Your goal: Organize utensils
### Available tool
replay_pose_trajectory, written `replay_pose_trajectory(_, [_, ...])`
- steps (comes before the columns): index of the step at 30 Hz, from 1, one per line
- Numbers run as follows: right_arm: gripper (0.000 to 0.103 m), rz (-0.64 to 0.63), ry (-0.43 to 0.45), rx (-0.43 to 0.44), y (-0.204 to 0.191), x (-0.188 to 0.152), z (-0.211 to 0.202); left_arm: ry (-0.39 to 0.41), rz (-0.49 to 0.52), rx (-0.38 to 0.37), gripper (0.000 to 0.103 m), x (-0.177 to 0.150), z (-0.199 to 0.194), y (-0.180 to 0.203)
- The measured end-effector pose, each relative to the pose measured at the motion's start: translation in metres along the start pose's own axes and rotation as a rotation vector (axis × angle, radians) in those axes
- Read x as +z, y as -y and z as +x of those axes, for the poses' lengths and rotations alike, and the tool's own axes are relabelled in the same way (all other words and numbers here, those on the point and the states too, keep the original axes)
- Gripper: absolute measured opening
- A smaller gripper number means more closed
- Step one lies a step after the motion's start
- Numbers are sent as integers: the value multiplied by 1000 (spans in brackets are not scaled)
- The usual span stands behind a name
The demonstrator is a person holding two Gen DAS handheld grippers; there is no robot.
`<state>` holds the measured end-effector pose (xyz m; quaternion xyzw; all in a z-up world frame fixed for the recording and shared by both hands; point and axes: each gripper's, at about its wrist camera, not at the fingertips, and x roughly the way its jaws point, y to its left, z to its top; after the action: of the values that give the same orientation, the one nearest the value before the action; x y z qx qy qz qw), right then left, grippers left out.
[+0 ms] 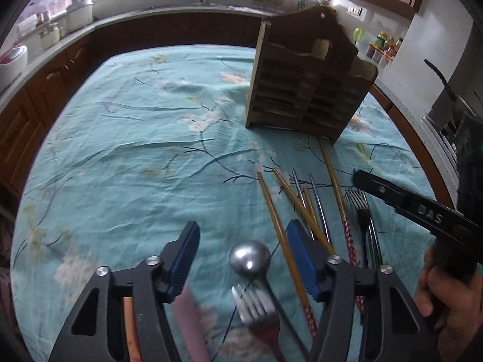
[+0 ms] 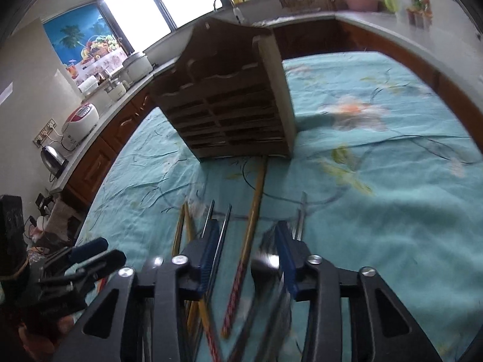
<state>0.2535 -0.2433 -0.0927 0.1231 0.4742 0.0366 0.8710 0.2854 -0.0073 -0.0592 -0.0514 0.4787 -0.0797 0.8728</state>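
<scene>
A pile of utensils lies on the teal flowered cloth (image 1: 135, 150) in front of a wooden slotted rack (image 1: 302, 90) (image 2: 232, 105). My left gripper (image 1: 243, 242) is open, low over a metal spoon (image 1: 250, 258) and a fork (image 1: 256, 304); the spoon's bowl sits between the blue pads, untouched. Yellow chopsticks (image 1: 280, 235), metal chopsticks and dark forks (image 1: 365, 220) lie to its right. My right gripper (image 2: 247, 241) is open over a yellow chopstick with a red patterned end (image 2: 250, 226). A blurred metal utensil (image 2: 267, 261) sits close to its right pad.
Counters with wooden cabinets (image 1: 45, 90) wrap around the table, carrying a rice cooker (image 2: 80, 120), a kettle (image 2: 52, 155) and jars. The other gripper's black body (image 1: 422, 211), held by a hand (image 1: 446, 295), reaches in from the right in the left wrist view.
</scene>
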Motion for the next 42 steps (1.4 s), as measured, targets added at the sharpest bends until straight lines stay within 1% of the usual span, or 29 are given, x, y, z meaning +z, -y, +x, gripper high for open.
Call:
replay_pose_trajectory(4, [31,-7,-33,1,1,13,26,-39,-5,-16,49,17,30,-2])
replay_pose_trajectory(7, [25,-10,-50,-7,4,22,41,-63,-11,-34,47,26,48,-3])
replay_pose_trajectory(9, [24,-10,-59,-14,6,26,47,-76,-4,-39,45,30,59,-1])
replay_pose_trajectory(11, [22,-17,-67,-30,7,30,55,-95,3,-57,37,35,70,0])
replay_pose_trajectory(15, [17,-10,-80,-44,11,37,64,-122,19,-64,34,40,86,3])
replay_pose_trajectory(18, [13,-23,-77,-61,11,39,70,-113,40,-46,34,43,92,7])
replay_pose_trajectory(19, [10,-29,-75,-66,10,40,71,-111,42,-42,29,43,93,9])
replay_pose_trajectory(20, [9,-31,-74,-67,10,40,71,-110,46,-33,18,44,96,10])
replay_pose_trajectory(22, [8,-34,-69,-67,11,40,70,-114,44,-39,9,44,99,10])
replay_pose_trajectory(27, [7,-9,-70,-43,15,40,64,-116,14,-75,8,44,94,7])
replay_pose_trajectory(36, [6,12,-66,18,20,30,34,-64,-23,-126,7,44,62,-3])
replay_pose_trajectory(38, [6,-3,-75,12,19,31,32,-61,-30,-135,7,42,59,-4])
replay_pose_trajectory(40, [6,4,-94,26,18,31,35,-59,-38,-134,7,40,56,-7])
replay_pose_trajectory(42, [7,-18,-96,0,6,28,41,-59,-46,-139,7,38,50,-9])
